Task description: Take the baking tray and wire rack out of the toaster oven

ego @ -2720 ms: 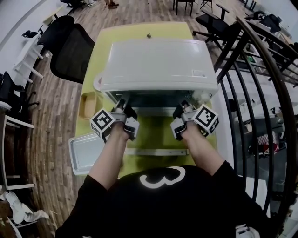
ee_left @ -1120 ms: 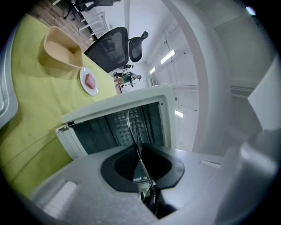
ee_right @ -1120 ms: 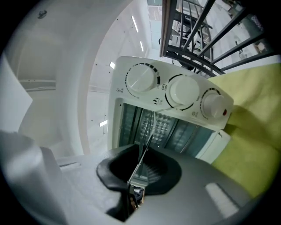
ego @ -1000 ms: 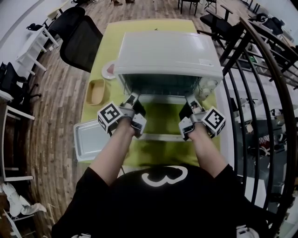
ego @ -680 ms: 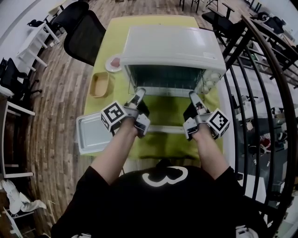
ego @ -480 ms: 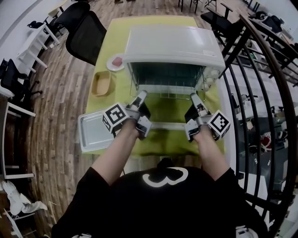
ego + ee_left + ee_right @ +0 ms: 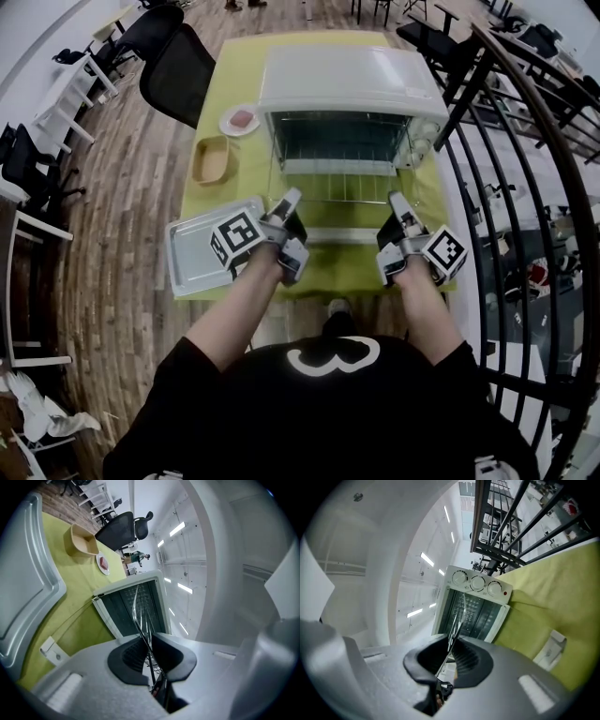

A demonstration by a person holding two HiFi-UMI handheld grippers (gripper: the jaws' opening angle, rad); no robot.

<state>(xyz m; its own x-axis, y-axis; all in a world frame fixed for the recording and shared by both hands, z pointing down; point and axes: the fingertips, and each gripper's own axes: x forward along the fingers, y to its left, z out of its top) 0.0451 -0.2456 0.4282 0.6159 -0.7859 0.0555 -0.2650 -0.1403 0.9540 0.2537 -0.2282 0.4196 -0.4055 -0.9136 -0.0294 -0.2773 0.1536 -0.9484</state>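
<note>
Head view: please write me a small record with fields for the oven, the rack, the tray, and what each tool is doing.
toaster oven: on the yellow-green table, door open
wire rack: held level in front of the oven opening, above the open door
left tool: shut on the rack's left side
right tool: shut on the rack's right side
baking tray: outside the oven, at the table's left edge
other things: wooden bowl and small plate, left of the oven
</note>
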